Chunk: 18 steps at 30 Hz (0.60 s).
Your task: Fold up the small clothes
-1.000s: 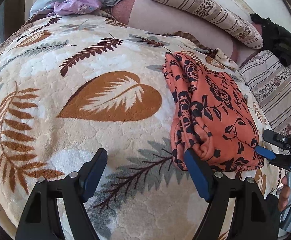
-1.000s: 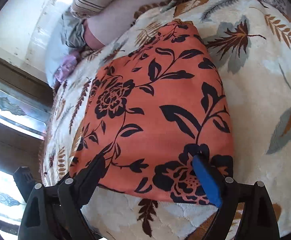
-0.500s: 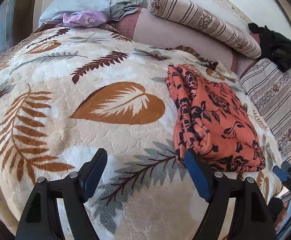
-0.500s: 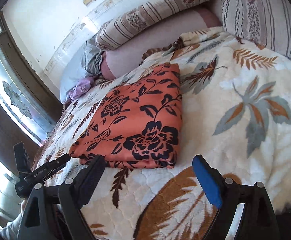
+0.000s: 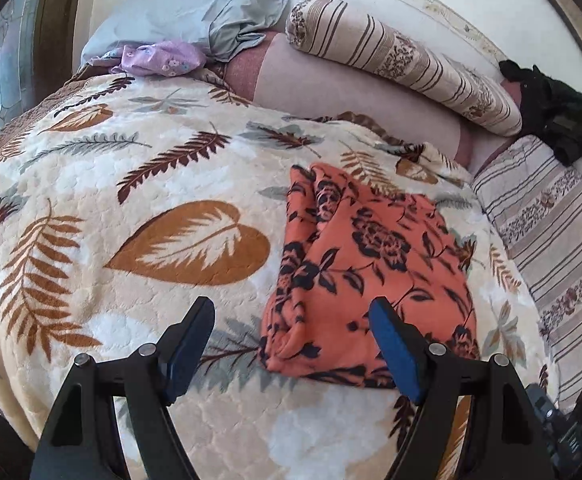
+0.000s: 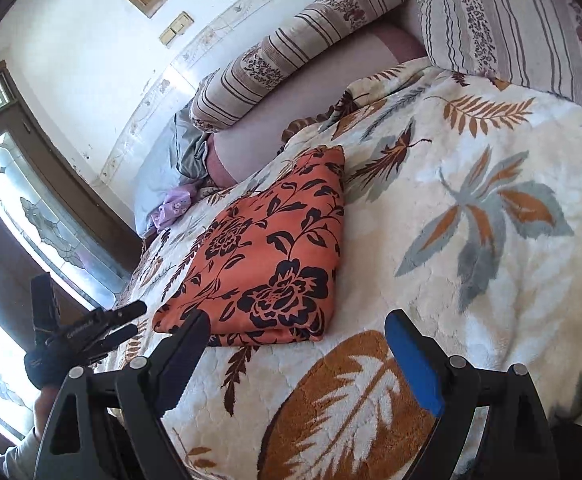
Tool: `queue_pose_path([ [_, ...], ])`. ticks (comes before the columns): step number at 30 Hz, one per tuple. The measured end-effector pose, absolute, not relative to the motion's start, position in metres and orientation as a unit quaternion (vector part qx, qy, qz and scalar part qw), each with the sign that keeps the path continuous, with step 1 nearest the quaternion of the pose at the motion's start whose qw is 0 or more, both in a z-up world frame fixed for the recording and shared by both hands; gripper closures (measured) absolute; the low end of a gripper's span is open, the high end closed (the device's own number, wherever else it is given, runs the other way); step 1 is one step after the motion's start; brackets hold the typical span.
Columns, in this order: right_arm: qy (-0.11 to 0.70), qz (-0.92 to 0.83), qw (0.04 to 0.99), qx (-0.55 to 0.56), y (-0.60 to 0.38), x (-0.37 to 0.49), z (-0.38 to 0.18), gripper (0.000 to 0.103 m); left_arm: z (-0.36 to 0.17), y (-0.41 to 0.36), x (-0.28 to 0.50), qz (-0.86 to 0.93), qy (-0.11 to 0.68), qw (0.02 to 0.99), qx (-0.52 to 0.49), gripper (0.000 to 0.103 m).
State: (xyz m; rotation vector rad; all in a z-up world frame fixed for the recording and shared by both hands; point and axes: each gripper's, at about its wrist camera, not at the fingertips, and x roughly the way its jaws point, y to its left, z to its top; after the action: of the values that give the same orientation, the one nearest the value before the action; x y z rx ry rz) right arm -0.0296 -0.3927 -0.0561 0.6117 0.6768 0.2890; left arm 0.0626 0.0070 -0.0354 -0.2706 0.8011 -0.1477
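Note:
An orange garment with black flowers point(image 5: 371, 272) lies folded in a flat rectangle on the leaf-patterned blanket point(image 5: 131, 184). My left gripper point(image 5: 291, 316) hovers above the garment's near left corner, open and holding nothing. In the right wrist view the same garment point(image 6: 267, 256) lies just beyond my right gripper point(image 6: 299, 324), which is open and empty over the blanket. The left gripper point(image 6: 131, 320) shows there too, at the garment's left side, held by a hand. Neither gripper touches the cloth.
A striped bolster point(image 5: 403, 60) and a grey pillow point(image 5: 195, 12) lie at the head of the bed, with a crumpled purple cloth point(image 5: 159, 58) beside them. A striped pillow point(image 5: 551, 224) and a black item point(image 5: 559, 120) are at the right. A glazed door point(image 6: 31, 200) stands left.
Both grippers have drawn back from the garment. The right one was close over the cloth and now sits off its near edge. The left one has lifted, so more of the bed shows.

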Motion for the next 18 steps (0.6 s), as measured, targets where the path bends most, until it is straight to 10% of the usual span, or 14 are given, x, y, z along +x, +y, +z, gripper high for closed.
queue_pose_path([
  [6, 0.332, 0.15, 0.878, 0.31, -0.395, -0.028, -0.06, 0.012, -0.102, 0.015, 0.104, 0.001, 0.517, 0.844, -0.143, 0.022],
  [18, 0.343, 0.164, 0.866, 0.324, -0.401, -0.022, -0.071, 0.012, -0.018, -0.025, 0.065, -0.009, 0.399, 0.917, -0.015, 0.022],
])
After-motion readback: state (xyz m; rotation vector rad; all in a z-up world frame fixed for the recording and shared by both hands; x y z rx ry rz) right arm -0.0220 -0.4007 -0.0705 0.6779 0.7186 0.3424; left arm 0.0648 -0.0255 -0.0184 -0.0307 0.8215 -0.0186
